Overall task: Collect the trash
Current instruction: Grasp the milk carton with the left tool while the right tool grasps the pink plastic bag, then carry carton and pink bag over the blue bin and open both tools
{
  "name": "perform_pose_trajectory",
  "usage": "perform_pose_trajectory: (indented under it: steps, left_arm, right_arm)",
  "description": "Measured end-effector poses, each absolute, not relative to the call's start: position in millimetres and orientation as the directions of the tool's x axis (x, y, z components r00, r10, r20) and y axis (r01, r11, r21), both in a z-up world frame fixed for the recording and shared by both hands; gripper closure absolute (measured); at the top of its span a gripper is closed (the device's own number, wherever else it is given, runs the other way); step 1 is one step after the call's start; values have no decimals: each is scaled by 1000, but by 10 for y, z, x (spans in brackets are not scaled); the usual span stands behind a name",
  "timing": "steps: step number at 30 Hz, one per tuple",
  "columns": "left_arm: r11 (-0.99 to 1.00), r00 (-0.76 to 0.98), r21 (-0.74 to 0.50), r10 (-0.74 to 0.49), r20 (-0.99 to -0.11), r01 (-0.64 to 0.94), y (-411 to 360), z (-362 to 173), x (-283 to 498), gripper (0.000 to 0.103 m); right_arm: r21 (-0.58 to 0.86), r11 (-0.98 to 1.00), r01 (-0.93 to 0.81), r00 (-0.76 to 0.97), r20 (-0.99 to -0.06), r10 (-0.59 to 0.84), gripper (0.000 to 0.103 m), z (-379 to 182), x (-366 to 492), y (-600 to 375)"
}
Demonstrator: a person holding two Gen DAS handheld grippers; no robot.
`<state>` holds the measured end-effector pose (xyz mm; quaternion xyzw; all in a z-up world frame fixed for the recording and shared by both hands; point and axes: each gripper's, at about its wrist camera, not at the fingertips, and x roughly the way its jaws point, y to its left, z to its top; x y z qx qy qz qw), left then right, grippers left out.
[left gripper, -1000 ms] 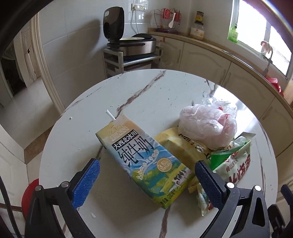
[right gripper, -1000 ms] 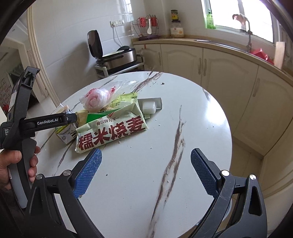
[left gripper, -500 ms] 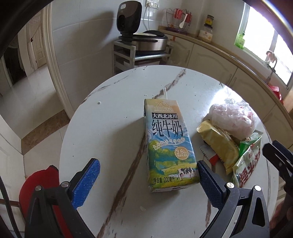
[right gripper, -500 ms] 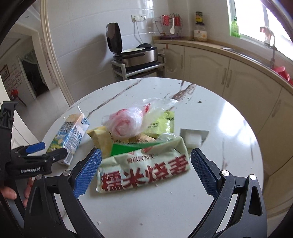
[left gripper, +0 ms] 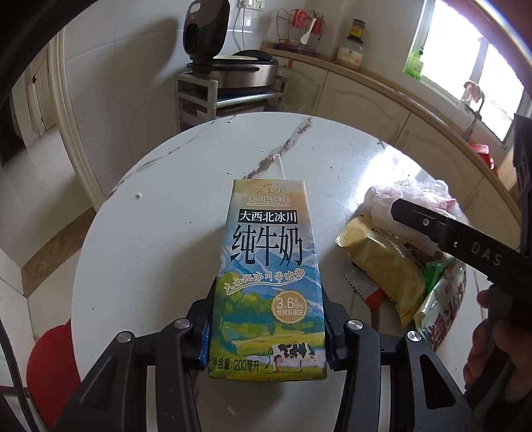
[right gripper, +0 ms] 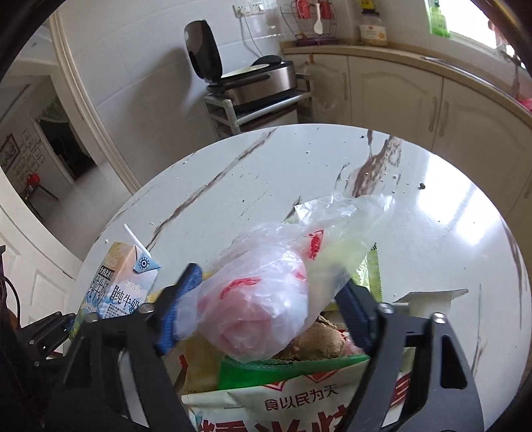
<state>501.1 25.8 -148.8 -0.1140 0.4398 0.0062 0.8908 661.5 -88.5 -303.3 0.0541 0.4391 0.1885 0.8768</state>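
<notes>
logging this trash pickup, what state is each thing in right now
milk carton: straw in, clamped at its base
left gripper: just closed on the carton
plastic bag: crumpled, between the pads
right gripper: just closed on the bag
cooker lid: raised

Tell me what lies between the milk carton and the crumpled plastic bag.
A yellow wrapper lies between the milk carton and the plastic bag, seen in the left wrist view.

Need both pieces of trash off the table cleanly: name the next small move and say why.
Probably lift both straight up. The left hand-held gripper has just closed onto the milk carton, and the right hand-held gripper has just closed around the crumpled plastic bag.
</notes>
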Motion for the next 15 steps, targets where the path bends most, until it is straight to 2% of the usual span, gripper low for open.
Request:
perform_pose_trajectory:
  steps: [8, 15]
  left_arm:
    - [971, 685, -226, -116, -720, -73, 316, -1218, 4731, 58]
    - [978, 746, -205, -165, -646, 39, -75, -850, 4256, 58]
  right_arm:
    - [312, 893, -326, 621, -642, 451, 57, -2663, 6255, -1084]
    - [305, 900, -310, 726, -535, 431, 57, -2117, 5572, -1652]
